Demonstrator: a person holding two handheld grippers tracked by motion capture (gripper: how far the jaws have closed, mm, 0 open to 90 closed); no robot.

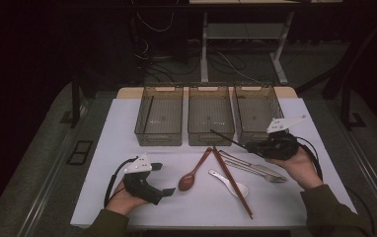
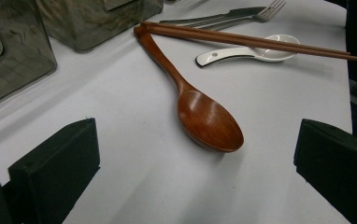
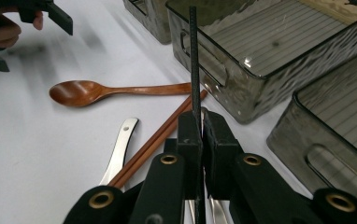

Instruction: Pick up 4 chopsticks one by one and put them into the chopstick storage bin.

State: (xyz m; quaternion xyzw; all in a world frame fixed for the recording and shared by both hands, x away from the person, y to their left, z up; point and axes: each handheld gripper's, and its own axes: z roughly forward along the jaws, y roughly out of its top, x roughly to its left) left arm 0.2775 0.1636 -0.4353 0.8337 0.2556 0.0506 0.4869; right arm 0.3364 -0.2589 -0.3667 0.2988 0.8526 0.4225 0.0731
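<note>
Left gripper (image 1: 160,178) rests at the table's (image 1: 102,197) left, jaws spread wide and empty, wooden spoon (image 2: 204,119) lying just ahead. Right gripper (image 3: 203,122) pinches a black chopstick (image 3: 194,56), lifted and pointing toward the middle bin (image 1: 210,118).
</note>
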